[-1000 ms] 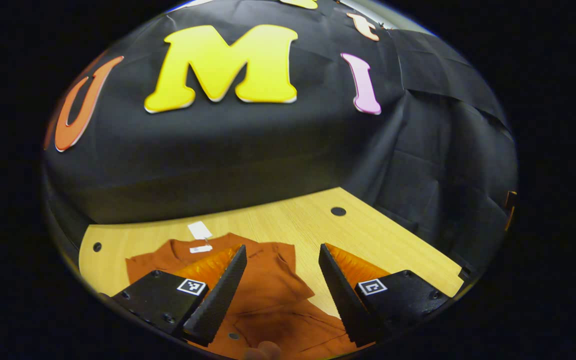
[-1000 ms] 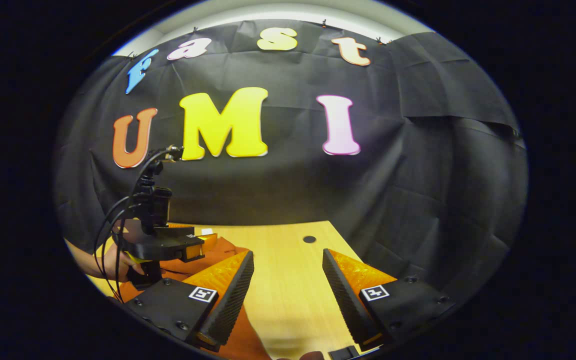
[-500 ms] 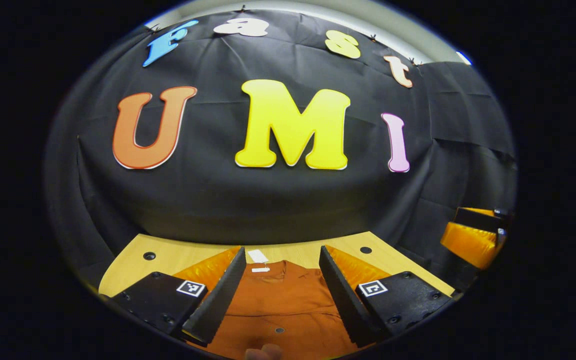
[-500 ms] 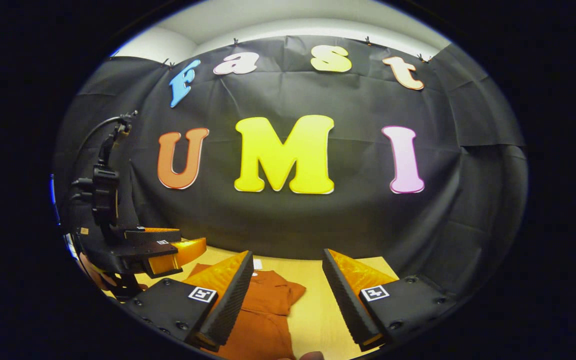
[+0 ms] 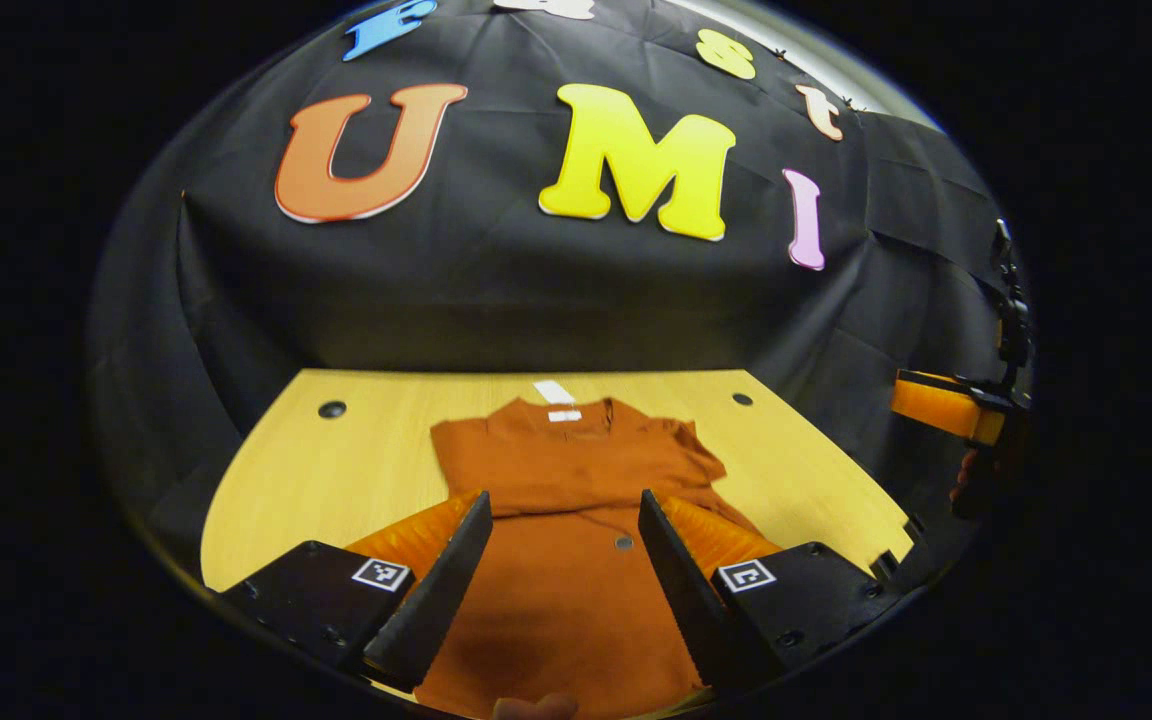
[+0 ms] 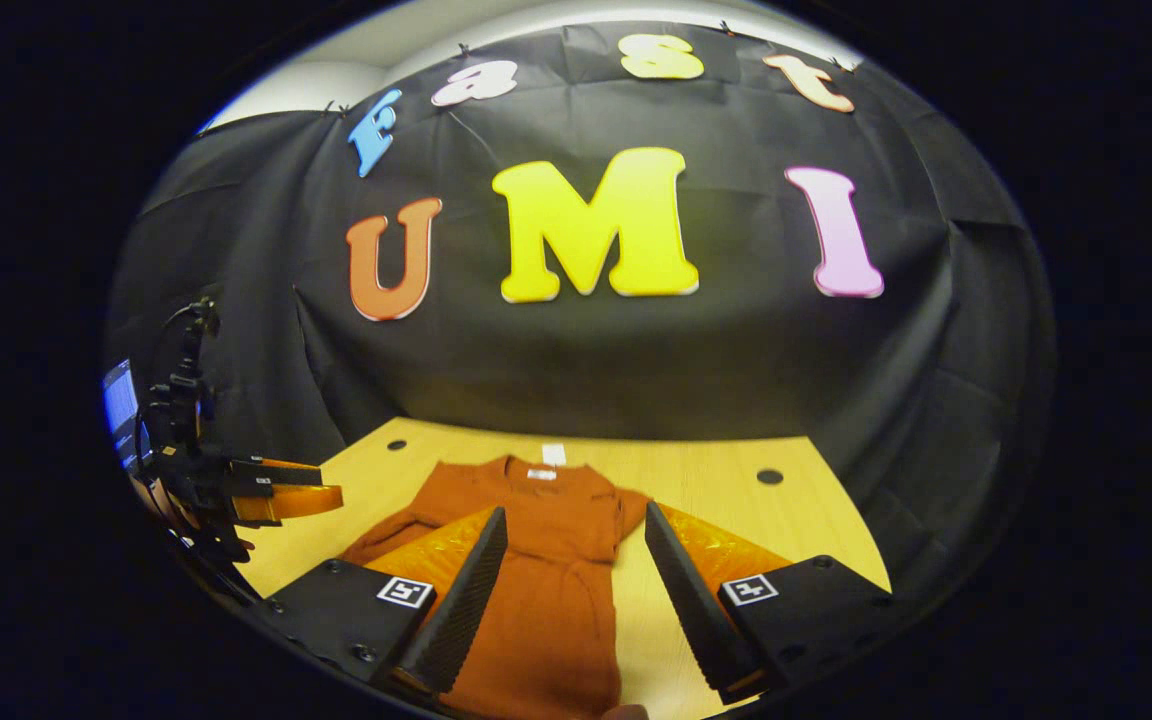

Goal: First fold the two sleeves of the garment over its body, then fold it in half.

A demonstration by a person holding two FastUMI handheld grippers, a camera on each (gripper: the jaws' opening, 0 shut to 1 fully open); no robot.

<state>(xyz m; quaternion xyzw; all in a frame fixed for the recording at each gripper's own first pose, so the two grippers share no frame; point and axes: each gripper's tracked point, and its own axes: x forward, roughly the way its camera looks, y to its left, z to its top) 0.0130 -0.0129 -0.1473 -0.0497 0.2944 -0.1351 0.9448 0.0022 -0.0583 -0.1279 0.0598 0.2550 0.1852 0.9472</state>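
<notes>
Fingers of the left gripper (image 5: 561, 560) stand apart at the bottom of the left gripper view, holding nothing, the rust-orange garment (image 5: 576, 500) lying flat between them at lower centre on the wooden table (image 5: 336, 470). In the right gripper view the right gripper (image 6: 576, 580) is likewise spread and empty; beyond it, a white tag (image 6: 554, 454) at the garment's collar, mid-frame

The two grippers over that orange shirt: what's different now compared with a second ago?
Both grippers have drawn back from the shirt, so more of the table shows. Nothing was grasped or released. Their jaws stayed open and empty; the shirt stayed flat.
</notes>
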